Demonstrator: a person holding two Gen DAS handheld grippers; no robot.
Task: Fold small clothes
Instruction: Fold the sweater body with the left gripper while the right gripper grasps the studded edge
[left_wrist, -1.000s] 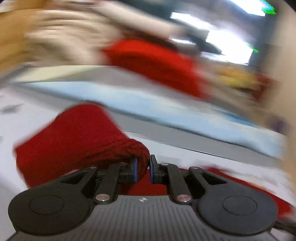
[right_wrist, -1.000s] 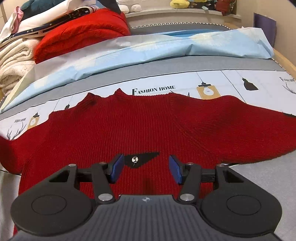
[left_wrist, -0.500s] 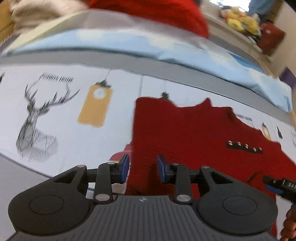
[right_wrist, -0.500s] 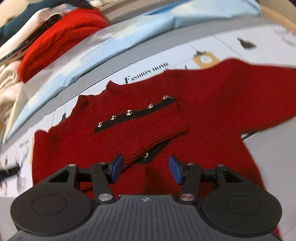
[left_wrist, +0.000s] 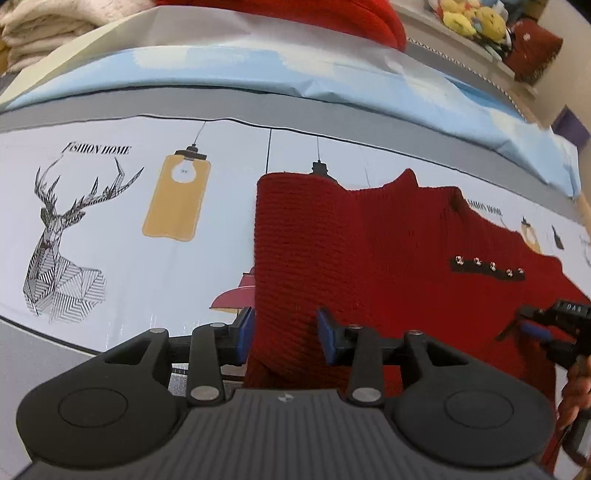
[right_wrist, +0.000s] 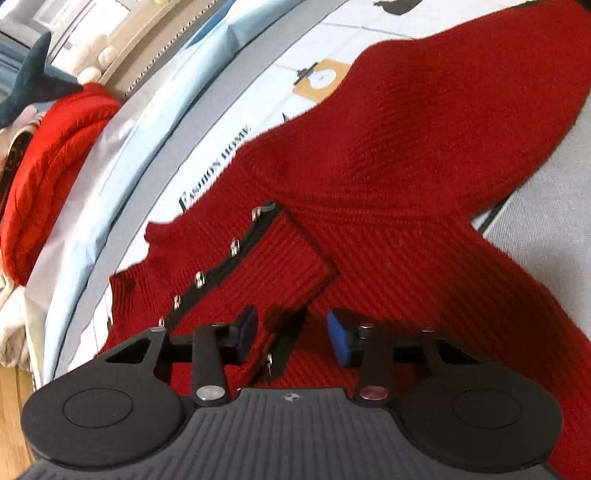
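A dark red knitted sweater lies flat on the printed bed sheet. Its left sleeve is folded across the chest, showing a black trim strip with silver studs. My left gripper hovers low over the sweater's folded left edge. Its jaws are opening, with the knit showing between the pads but not pinched. In the right wrist view my right gripper tilts over the sweater at the folded sleeve's cuff. Its jaws are closing around the black-trimmed cuff end, the pads still clear of it.
A light-blue quilt runs along the far side of the sheet. Behind it lie a folded bright red garment, cream blankets and plush toys. The right gripper and a hand show at the left view's right edge.
My left gripper let go of the red sleeve, which now lies folded over the chest, and sank over the left fold. My right gripper rolled, dropped toward the cuff and narrowed its jaws.
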